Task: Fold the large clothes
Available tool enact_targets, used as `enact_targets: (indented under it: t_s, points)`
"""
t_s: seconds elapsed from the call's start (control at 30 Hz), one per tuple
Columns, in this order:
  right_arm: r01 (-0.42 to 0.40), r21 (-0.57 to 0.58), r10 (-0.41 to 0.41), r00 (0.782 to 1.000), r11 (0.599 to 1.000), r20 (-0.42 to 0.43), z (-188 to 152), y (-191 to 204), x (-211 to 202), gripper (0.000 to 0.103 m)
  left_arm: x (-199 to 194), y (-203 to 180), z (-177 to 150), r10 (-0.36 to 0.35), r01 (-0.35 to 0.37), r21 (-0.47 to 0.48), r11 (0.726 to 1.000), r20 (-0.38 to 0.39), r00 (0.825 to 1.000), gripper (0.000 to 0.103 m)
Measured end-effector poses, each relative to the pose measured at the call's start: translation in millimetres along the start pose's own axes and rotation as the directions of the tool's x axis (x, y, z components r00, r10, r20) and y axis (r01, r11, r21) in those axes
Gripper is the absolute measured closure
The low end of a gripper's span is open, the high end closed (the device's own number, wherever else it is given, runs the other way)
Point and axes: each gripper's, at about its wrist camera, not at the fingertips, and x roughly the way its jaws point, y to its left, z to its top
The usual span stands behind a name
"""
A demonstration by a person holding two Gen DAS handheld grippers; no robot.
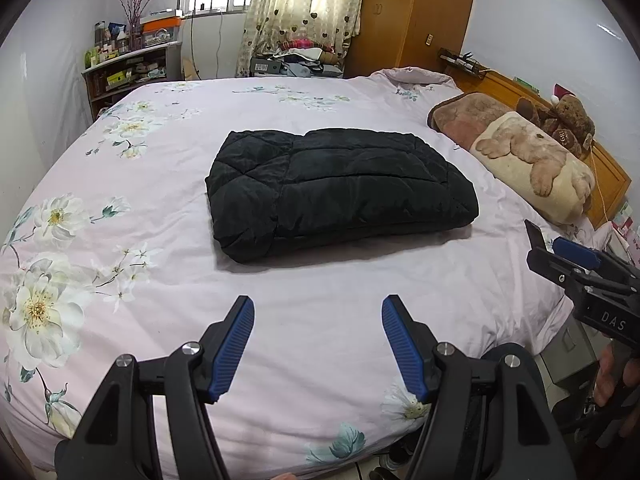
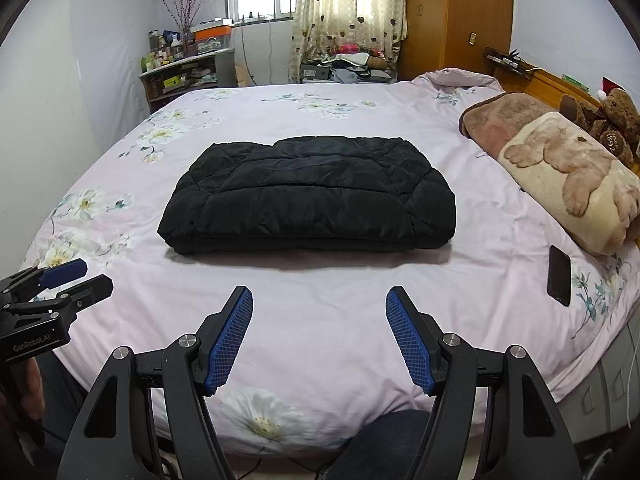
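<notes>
One black quilted jacket [image 1: 336,188] lies folded into a thick, roughly rectangular bundle near the middle of the bed [image 1: 160,240], resting flat on a pale pink cover printed with white flowers. Two grippers are in view, both above the near edge of the bed and well apart from the jacket. The left gripper [image 1: 318,344] has its two blue-padded fingers spread wide with only bedcover visible between them; it grips nothing. The right gripper [image 2: 319,340] likewise stands with its two blue pads splayed apart and empty, angled down toward the sheet in front of the bundle. Each tool appears at the edge of the other's view, and part of a hand [image 1: 612,380] shows on the right gripper's handle. Along the headboard side to the right lie two plush blankets or pillows: one brown [image 2: 504,120] and one cream with a bear picture [image 2: 572,176], touching each other. Behind them sit what look like two brown teddy bears [image 2: 616,120] against the wooden headboard. One dark phone [image 2: 559,274] lies flat on the cover just beside the cream one. At the far wall stand one cluttered shelf unit [image 2: 180,76], one heart-patterned curtain [image 2: 348,8] and one wooden wardrobe [image 2: 456,12].
</notes>
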Motion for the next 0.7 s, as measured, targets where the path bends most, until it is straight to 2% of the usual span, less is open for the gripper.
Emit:
enact_targets:
  t_s: [0.7]
  points:
    - [0.002, 0.001, -0.002, 1.0, 1.0, 0.001, 0.0, -1.3, 0.2, 0.034, 0.5, -5.7, 1.1, -0.004, 0.004, 0.012, 1.0, -0.003, 1.0, 0.035]
